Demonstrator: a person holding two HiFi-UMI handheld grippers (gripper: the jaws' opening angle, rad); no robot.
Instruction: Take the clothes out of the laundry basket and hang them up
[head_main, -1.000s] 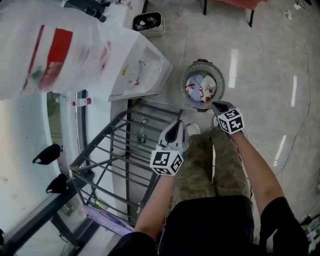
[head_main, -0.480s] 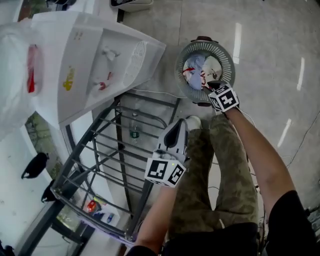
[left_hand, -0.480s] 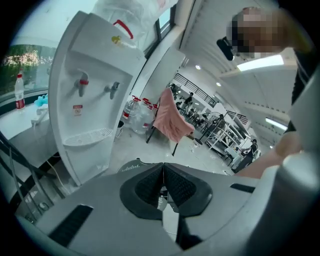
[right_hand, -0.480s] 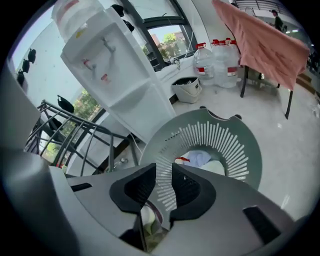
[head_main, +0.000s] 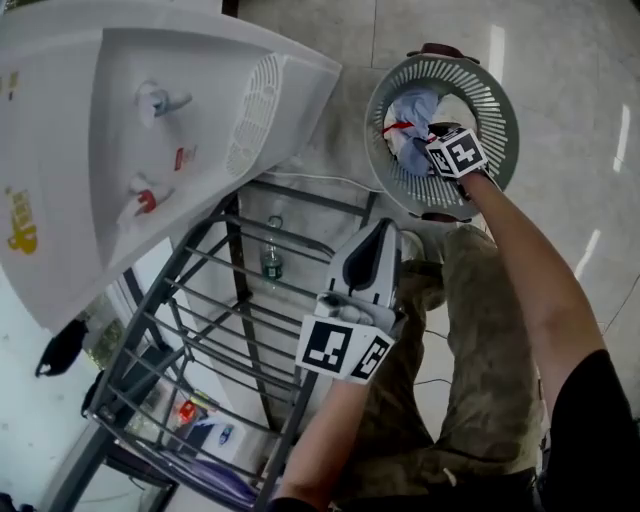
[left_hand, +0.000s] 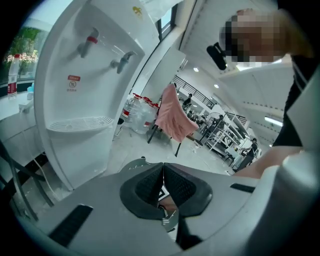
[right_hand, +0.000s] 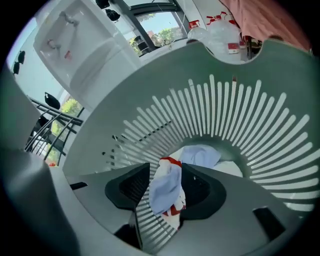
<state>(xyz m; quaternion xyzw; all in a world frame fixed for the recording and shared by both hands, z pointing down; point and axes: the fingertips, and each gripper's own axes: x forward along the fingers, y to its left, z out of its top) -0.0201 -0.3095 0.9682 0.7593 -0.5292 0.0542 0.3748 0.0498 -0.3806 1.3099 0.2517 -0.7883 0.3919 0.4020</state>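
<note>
The round grey slatted laundry basket (head_main: 494, 96) stands on the floor and holds crumpled clothes (head_main: 411, 116) in white, light blue and red. My right gripper (head_main: 433, 132) reaches down inside it. In the right gripper view its jaws (right_hand: 166, 175) have just been opening and stand apart, with a fold of white and red cloth (right_hand: 161, 196) between them; the pads do not press on it. More light blue cloth (right_hand: 201, 154) lies behind, against the basket wall (right_hand: 240, 120). My left gripper (head_main: 385, 229) hangs over my knees beside the rack, shut and empty (left_hand: 163, 172).
A white water dispenser (head_main: 150, 140) stands left of the basket. A dark metal rack (head_main: 220, 320) fills the lower left, with a small bottle (head_main: 271, 262) on the floor under it. My legs in camouflage trousers (head_main: 470, 330) are just below the basket.
Both grippers have come down. The right one went from the basket's rim into the basket and its jaws opened around the cloth. The left stayed shut.
</note>
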